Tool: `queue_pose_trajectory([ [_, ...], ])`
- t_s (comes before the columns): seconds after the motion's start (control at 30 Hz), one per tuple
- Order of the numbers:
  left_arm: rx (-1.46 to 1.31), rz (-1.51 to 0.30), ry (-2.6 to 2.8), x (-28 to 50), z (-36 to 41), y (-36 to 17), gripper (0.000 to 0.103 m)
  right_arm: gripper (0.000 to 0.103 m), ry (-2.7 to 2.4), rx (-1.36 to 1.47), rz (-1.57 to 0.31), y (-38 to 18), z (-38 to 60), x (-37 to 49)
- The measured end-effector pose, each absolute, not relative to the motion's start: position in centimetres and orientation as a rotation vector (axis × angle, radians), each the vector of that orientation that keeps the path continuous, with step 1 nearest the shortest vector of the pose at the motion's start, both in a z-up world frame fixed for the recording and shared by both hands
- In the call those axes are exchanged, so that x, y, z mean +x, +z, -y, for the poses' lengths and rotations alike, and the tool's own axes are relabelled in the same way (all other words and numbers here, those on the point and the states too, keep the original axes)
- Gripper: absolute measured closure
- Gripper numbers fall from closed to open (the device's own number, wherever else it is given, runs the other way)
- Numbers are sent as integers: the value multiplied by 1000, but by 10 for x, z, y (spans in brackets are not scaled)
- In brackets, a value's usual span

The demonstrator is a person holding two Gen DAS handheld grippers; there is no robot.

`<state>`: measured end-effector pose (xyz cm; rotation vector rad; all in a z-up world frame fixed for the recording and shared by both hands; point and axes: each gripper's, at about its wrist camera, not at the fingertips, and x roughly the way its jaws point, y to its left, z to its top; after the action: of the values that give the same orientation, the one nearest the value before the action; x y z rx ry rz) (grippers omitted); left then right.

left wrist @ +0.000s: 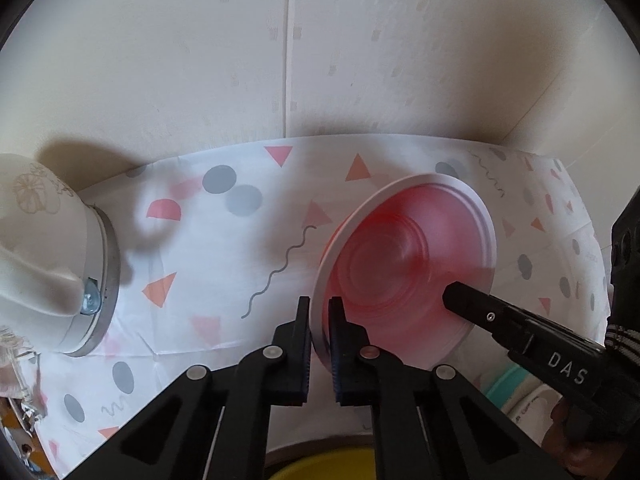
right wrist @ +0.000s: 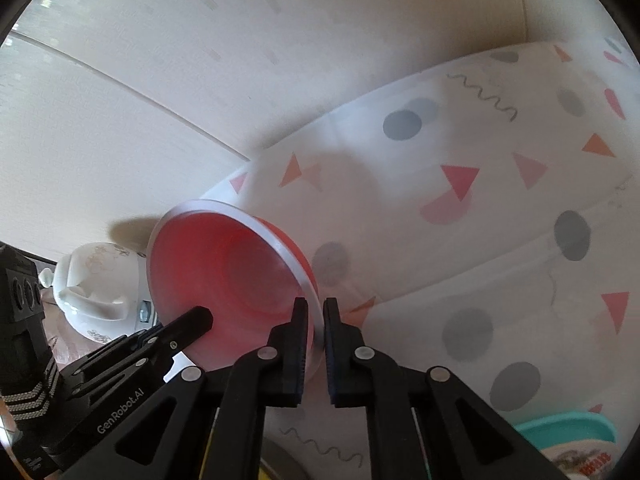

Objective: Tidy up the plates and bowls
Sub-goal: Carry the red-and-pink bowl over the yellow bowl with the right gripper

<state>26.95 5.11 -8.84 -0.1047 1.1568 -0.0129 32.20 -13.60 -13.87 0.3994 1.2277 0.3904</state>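
Left wrist view: red bowl [left wrist: 404, 256] tilted on edge above the patterned bench [left wrist: 224, 264].
Left gripper [left wrist: 319, 308]: clamped on bowl's white rim.
Right gripper [right wrist: 315, 308]: clamped on the opposite rim.
White kettle [left wrist: 52, 256]: on bench, well apart from bowl.

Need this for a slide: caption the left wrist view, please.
Both grippers, left and right, clamp a tilted red bowl's rim above a patterned tablecloth.
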Motion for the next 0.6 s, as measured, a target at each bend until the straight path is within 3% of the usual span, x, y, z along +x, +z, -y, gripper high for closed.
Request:
queue_pose_trajectory([
  [0.6,-117,-1071,-57,215,-54,-49,95,95,410,449,-1150,-92,146,272],
])
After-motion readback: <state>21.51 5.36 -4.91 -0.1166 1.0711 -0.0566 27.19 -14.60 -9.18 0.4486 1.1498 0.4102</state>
